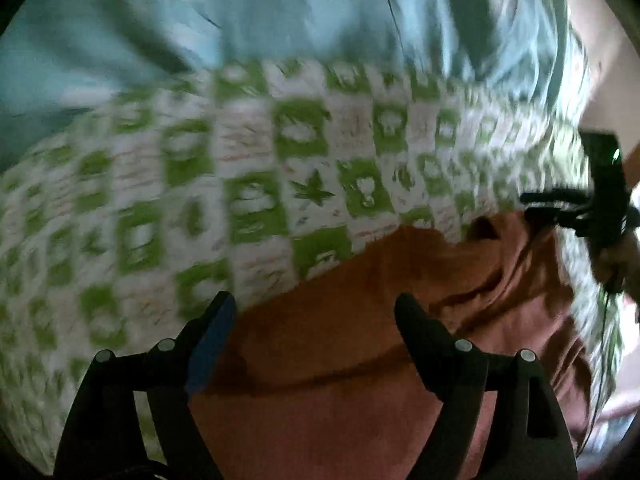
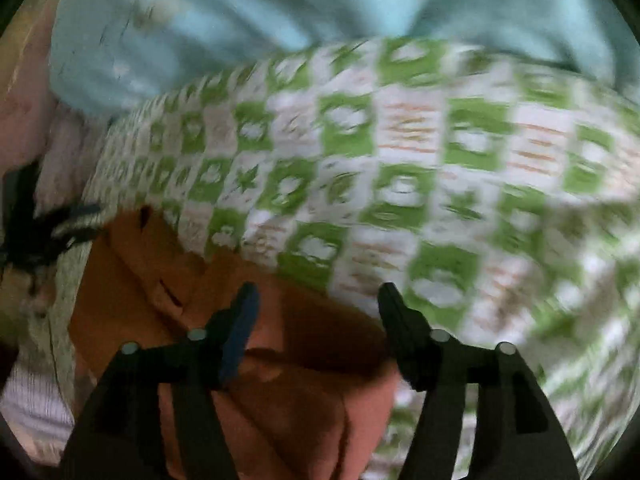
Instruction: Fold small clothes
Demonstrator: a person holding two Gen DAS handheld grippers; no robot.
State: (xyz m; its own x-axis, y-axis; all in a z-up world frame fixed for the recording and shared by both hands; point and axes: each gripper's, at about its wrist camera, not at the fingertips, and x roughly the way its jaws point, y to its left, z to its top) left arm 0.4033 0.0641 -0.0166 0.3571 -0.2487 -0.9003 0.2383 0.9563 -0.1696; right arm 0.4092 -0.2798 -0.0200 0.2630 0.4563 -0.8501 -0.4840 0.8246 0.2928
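Note:
A rust-orange small garment [image 1: 360, 340] lies crumpled on a green-and-white checked bedsheet [image 1: 200, 184]. My left gripper [image 1: 316, 308] is open just above its near part, holding nothing. In the left wrist view the right gripper [image 1: 560, 208] shows at the right edge, over the garment's far corner. In the right wrist view the garment [image 2: 280, 360] lies under my right gripper [image 2: 316, 296], which is open and empty. The left gripper [image 2: 52, 220] shows blurred at the left edge there. Both views are motion-blurred.
A light blue blanket [image 1: 280, 12] lies bunched along the far side of the sheet; it also fills the top of the right wrist view [image 2: 280, 4]. The checked sheet [image 2: 440, 160] spreads to the right of the garment. A pale striped cloth [image 2: 36, 400] shows at lower left.

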